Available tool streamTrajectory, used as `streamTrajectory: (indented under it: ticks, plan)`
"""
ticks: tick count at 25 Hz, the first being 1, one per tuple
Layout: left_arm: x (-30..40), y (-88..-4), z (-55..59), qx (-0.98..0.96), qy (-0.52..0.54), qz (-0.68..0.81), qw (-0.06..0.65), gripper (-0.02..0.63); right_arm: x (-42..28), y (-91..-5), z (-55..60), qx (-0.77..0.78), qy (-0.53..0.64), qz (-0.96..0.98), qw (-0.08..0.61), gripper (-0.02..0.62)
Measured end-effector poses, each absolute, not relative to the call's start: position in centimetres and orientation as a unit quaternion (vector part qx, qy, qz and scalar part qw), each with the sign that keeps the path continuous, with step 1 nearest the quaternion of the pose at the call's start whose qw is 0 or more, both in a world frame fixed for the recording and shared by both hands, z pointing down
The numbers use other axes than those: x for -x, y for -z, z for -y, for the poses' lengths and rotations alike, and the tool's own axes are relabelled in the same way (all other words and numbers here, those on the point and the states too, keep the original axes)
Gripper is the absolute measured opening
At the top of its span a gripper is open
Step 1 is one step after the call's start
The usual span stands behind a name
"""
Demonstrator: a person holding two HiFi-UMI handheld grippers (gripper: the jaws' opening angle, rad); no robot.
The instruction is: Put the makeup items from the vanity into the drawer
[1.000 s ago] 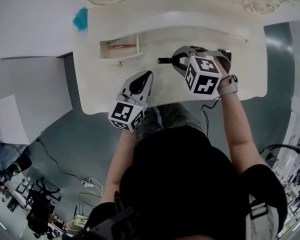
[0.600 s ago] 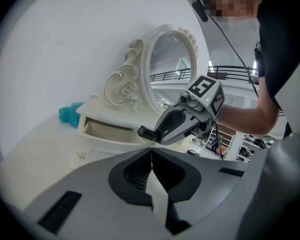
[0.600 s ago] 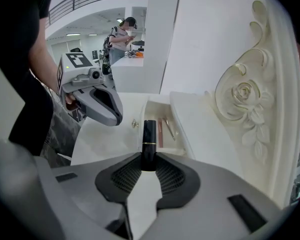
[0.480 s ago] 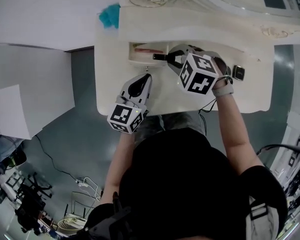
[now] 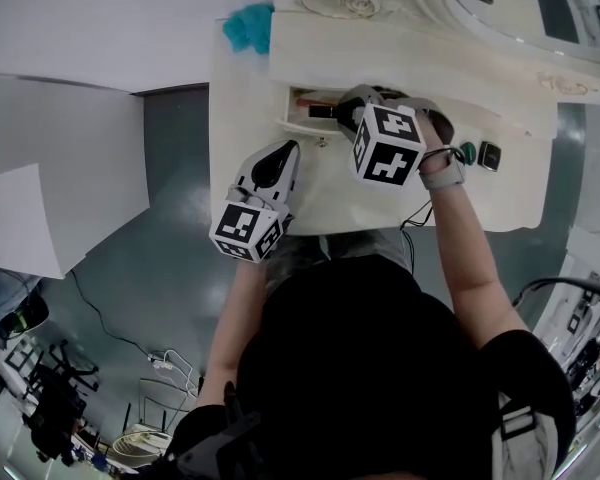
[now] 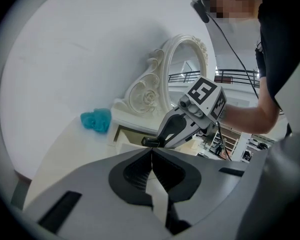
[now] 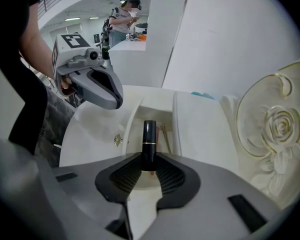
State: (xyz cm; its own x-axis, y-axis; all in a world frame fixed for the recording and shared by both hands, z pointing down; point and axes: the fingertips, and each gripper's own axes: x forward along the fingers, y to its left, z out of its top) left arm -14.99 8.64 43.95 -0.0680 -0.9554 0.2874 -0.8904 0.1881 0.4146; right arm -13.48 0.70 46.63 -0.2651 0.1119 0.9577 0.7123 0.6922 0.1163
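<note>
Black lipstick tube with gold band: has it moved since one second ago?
Yes. The black lipstick tube went left in the head view, from beside the open cream drawer to above its opening, held by the right gripper.

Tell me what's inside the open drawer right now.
A slim pinkish item lies in the drawer by one wall. The black lipstick clamped in the right tool hangs over the opening and hides part of the floor beneath it.
</note>
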Motion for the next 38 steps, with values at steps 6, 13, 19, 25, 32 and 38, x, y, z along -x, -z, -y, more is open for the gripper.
streamTrajectory:
  ticks: [6,13,19,25,32,38]
  plan:
    - [16.3,-44.6,-9.8,-0.628,0.070,0.730,0.260,0.014,14.4,-47.3,-1.6,0.280,0.296,0.729,0.549,0.100]
    - [17.6,-44.7,-10.6,-0.622,0.075,0.735,0.260,0.014,15.1,-47.5,-2.2,0.286,0.299,0.724,0.553,0.100]
    - [17.7,-44.7,-10.8,-0.624,0.077,0.734,0.259,0.014,15.1,-47.3,-2.4,0.283,0.293,0.726,0.554,0.100]
    - [17.5,-44.7,-10.7,-0.628,0.079,0.730,0.258,0.014,14.7,-46.9,-2.2,0.281,0.283,0.731,0.554,0.101]
    - [16.9,-44.3,-10.4,-0.638,0.077,0.723,0.252,0.014,14.2,-45.9,-2.0,0.265,0.280,0.746,0.543,0.103]
    - [16.2,-43.9,-9.7,-0.654,0.073,0.711,0.247,0.014,13.8,-44.4,-1.6,0.231,0.271,0.788,0.503,0.049]
